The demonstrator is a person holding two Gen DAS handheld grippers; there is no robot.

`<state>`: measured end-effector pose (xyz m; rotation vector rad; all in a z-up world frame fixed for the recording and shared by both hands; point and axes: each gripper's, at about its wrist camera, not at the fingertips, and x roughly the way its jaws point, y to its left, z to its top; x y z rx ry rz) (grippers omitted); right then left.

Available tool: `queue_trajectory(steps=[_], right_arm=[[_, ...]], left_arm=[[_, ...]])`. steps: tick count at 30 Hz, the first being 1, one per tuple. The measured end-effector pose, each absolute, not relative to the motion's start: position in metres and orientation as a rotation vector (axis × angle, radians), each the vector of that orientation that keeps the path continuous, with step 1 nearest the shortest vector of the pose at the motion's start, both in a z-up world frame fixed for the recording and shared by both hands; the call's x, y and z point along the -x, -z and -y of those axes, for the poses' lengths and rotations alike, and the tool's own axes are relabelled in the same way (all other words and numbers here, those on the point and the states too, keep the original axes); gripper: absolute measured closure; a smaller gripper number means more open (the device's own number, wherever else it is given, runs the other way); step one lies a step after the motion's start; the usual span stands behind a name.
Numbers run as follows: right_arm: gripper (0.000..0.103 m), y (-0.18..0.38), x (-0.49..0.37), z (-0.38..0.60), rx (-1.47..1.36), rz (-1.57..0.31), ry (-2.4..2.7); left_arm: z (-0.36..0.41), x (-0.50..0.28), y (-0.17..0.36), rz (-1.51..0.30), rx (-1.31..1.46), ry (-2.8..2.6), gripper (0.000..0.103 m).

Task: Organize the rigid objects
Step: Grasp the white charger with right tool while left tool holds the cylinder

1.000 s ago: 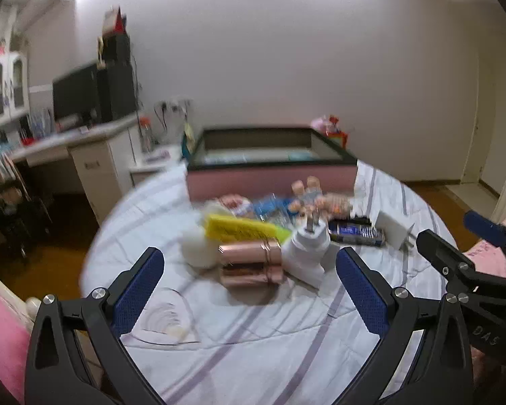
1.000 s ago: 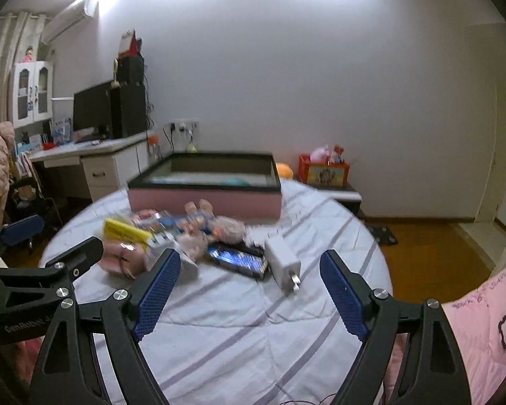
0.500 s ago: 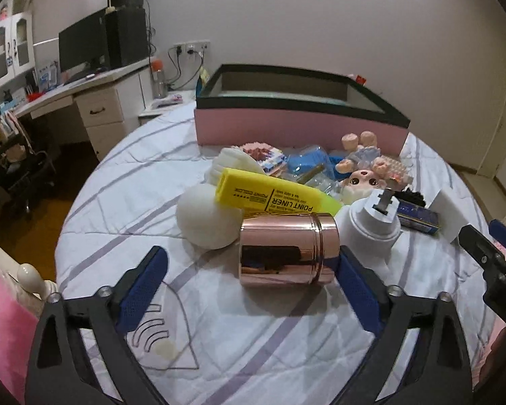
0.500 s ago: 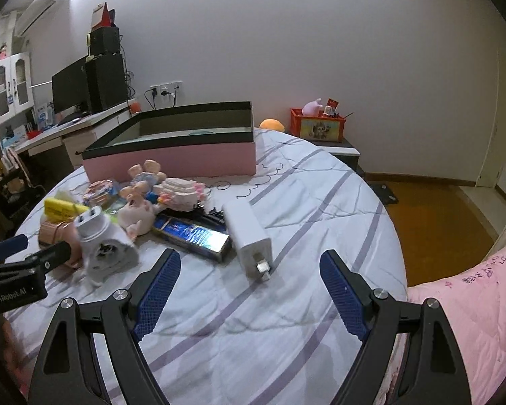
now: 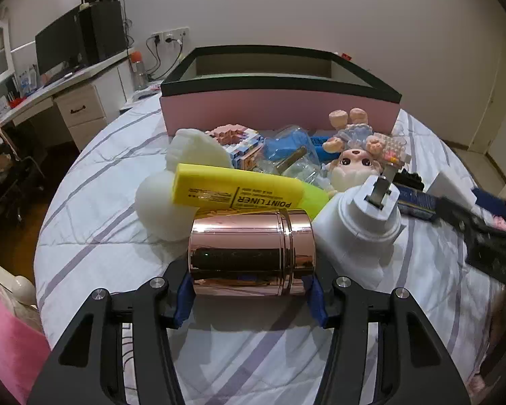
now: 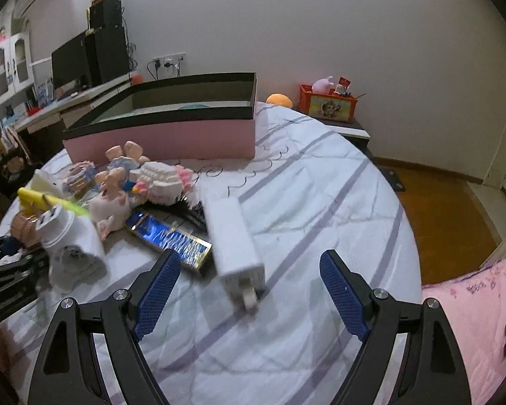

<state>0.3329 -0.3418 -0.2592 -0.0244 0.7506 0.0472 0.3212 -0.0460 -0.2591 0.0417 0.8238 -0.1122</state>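
— Where was there free room for the left gripper [image 5: 249, 298]?

— Almost none in front. Its pads touched both ends of the rose-gold canister [image 5: 251, 253], and the yellow highlighter [image 5: 239, 192], a white foam ball [image 5: 158, 207] and the round white plug adapter [image 5: 361, 226] stood close behind and beside it. Bare striped bedsheet [image 5: 94, 175] lay open to the left.

— And for the right gripper [image 6: 249, 292]?

— It was spread wide around the near end of the white charger [image 6: 234, 236]. The blue foil pack [image 6: 167, 236] lay just beside its left finger. To the right the bedsheet was bare, and the pink box [image 6: 172, 135] closed the far side.
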Motion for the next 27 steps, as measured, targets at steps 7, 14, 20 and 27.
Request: queue_trajectory(steps=[7, 14, 20, 27], right_arm=[[0.03, 0.261, -0.353, 0.351, -0.04, -0.792, -0.056], [0.077, 0.259, -0.348, 0.351, -0.047, -0.797, -0.06], [0.08, 0.259, -0.338, 0.348, -0.043, -0.781, -0.057], [0.08, 0.233, -0.31, 0.336, -0.043, -0.69, -0.084]], left_arm=[[0.044, -0.319, 0.258, -0.828, -0.046, 0.117, 0.048], [0.044, -0.313, 0.253, -0.82, -0.05, 0.126, 0.048], [0.043, -0.306, 0.249, -0.811, -0.05, 0.144, 0.048], [0.037, -0.289, 0.225, -0.744, -0.032, 0.153, 0.048]])
